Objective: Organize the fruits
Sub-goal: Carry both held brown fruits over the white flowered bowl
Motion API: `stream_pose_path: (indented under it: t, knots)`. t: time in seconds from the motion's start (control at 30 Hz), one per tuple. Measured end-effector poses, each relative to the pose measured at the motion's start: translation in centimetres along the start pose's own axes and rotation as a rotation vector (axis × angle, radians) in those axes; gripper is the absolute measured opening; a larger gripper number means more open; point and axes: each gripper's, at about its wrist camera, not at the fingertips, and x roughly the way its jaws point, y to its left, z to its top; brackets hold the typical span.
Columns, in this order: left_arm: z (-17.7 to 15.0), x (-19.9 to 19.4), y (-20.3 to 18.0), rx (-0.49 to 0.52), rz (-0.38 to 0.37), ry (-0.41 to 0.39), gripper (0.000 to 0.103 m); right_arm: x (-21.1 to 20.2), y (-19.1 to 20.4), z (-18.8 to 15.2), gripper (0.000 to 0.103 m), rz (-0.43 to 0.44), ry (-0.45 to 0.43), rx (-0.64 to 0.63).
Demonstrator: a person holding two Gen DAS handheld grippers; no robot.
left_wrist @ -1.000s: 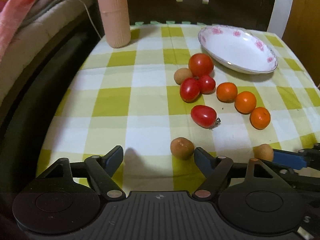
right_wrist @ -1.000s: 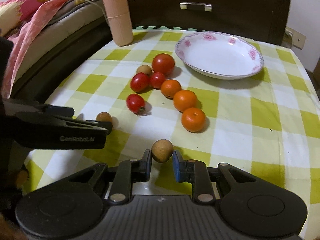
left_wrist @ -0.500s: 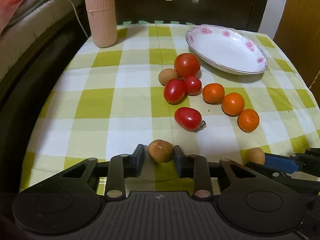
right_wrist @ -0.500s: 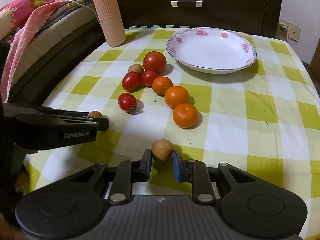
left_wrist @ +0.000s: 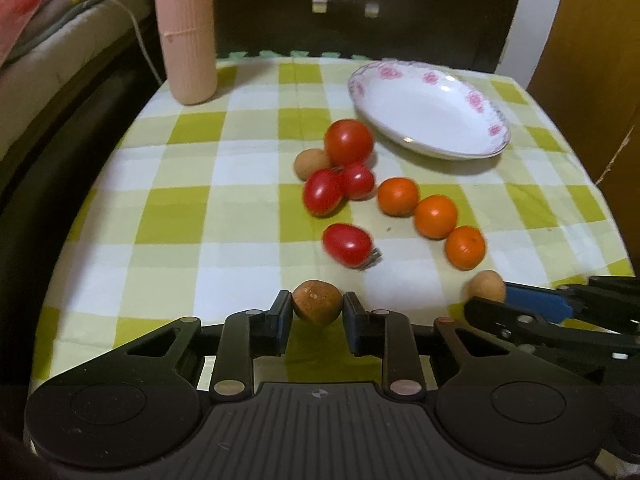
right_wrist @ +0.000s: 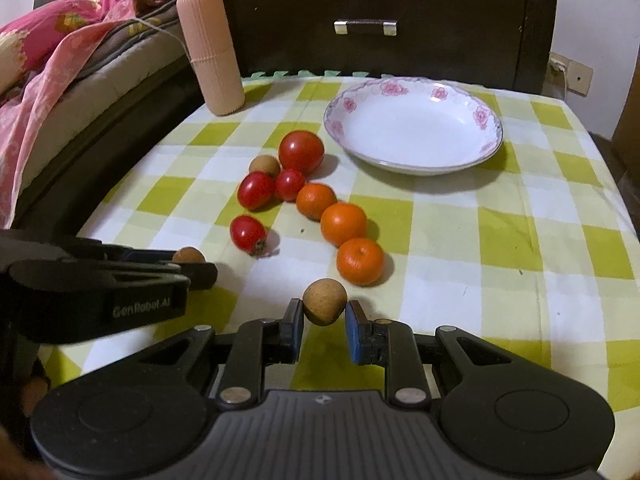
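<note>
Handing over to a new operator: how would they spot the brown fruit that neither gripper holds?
From the flowered plate, go to the tomato cluster beside it. The third brown fruit sits against the big tomato's far-left side, the only dull tan ball among glossy red ones.

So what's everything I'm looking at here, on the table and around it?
Red tomatoes: four, red, mid-table cluster, one apart nearer the camera.
Oranges: three, orange, diagonal row right of the tomatoes.
Brown fruits: three, tan; one beside the tomatoes, one in each gripper.
Plate: one, white with pink flowers, far right, holding nothing.
Pink cylinder: one, upright, far left corner.
Tablecloth: green-white check.
Dark drawer: behind the table.
Bedding: pink, left.
Left gripper: black, shut on a brown fruit.
Right gripper: black, shut on a brown fruit.
</note>
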Motion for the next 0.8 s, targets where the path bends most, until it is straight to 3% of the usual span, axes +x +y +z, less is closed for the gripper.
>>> stream_pose_path:
  t: [0.8]
  knots:
    - [2.9,0.0,-1.9,0.015,-0.070,-0.052,0.035,0.2,-1.2,3.2,0.022,-0.020,-0.053,0.031]
